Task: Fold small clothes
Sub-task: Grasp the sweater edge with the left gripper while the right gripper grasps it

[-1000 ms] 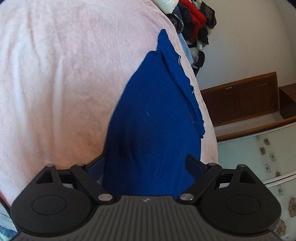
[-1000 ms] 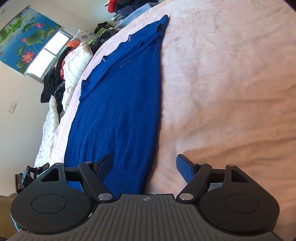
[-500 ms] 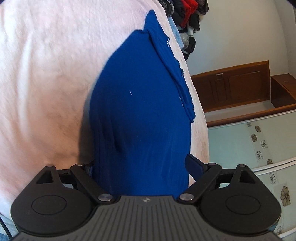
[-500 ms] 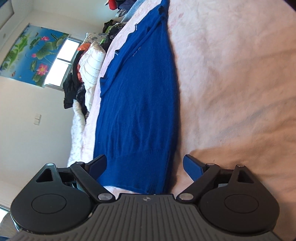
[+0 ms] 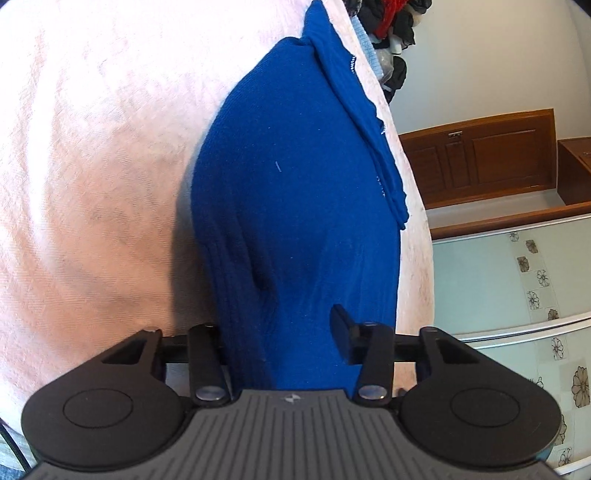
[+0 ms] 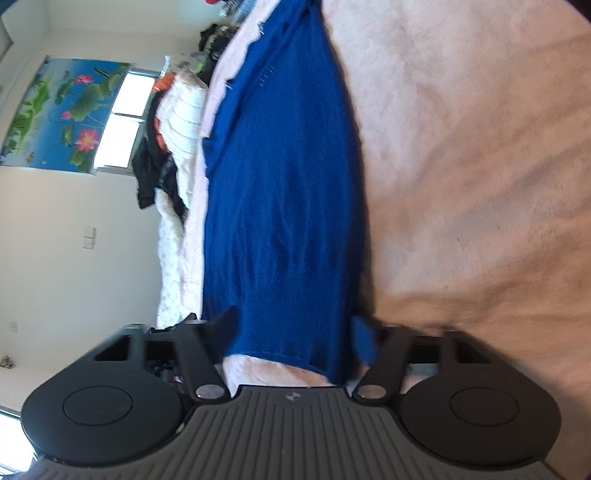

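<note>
Garment: a deep blue knit sweater [image 5: 295,184] lies lengthwise on the bed, narrowing toward its far end. The weave is fine, with a ribbed band at the near hem. A folded sleeve or side panel runs along its right edge in the left wrist view.

Surface: a pale pink bedspread [image 5: 92,147], soft and slightly fuzzy, with faint creases.

Left gripper [image 5: 282,332]: black plastic, two rounded discs on a ridged grey body. Its jaws are closing, with the sweater's hem bunched up between them. The cloth rises in a soft ridge there; whether the pads already press on it cannot be told.

Right gripper [image 6: 293,336]: same build, seen blurred. Its jaws are closing around the hem's other corner, with blue knit and a strip of pink cover between them. Contact cannot be told.

Far end of the bed: a heap of dark and red clothes [image 5: 391,33].

Room, left wrist view: a brown wooden cabinet [image 5: 480,155] with panelled doors.

Room, right wrist view: a lotus-flower wall picture [image 6: 62,114] beside a bright window [image 6: 122,122].
</note>
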The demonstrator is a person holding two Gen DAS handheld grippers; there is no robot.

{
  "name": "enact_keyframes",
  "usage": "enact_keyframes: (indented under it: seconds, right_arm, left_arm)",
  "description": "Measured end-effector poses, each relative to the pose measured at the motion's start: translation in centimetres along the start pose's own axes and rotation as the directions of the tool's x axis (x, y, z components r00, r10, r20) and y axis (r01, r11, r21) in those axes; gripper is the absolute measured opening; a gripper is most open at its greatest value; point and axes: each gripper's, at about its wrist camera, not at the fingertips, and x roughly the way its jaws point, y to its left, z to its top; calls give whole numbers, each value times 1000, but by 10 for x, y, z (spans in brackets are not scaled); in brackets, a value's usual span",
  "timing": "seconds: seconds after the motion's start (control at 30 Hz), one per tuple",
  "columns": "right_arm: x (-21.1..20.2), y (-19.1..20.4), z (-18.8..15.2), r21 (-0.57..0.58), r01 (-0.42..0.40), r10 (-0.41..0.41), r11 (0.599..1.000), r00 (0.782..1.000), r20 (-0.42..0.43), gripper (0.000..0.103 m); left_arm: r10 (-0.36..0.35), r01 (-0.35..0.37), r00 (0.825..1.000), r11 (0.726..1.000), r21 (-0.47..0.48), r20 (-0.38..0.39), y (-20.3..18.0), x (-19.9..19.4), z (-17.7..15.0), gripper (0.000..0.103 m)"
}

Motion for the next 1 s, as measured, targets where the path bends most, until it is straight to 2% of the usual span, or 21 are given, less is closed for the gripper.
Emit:
enact_keyframes:
  seconds: [0.07, 0.1, 0.13, 0.17, 0.3, 0.53, 0.8, 1.0]
  right_arm:
    - [8, -4, -2, 9, 45, -45, 999, 999, -13, 18]
    - [10, -7, -3, 19, 44, -44, 999, 999, -18, 16]
    - [11, -10, -6, 30, 16, -16, 999, 1000, -6, 8]
    - [11, -11, -8, 36, -4, 4, 999, 1000, 2, 9]
    - [7, -6, -8, 24, -40, 40, 999, 999, 12, 9]
    - [-9, 9, 12, -7, -117, 118, 993, 992, 42, 9]
    - [-19, 39, 62, -83, -179, 186, 980, 979, 88, 9]
    - [-16, 63, 109, -151, -221, 239, 964, 964, 117, 9]
  left_arm:
    - [10, -10, 1000, 1000, 3, -2, 0, -1, 0, 36]
    - [22, -22, 1000, 1000, 6, -2, 0, -1, 0, 27]
    - [33, -33, 999, 999, 8, -1, -1, 0, 0, 16]
    - [40, -40, 999, 999, 11, -1, -1, -1, 0, 11]
    - [22, -22, 1000, 999, 49, 5, -10, -3, 1, 6]
    - [-42, 39, 998, 998, 50, 53, -26, -18, 21, 6]
    - [-90, 80, 991, 992, 102, 100, -58, -22, 61, 6]
    - [-110, 90, 985, 985, 149, 134, -91, -7, 105, 6]
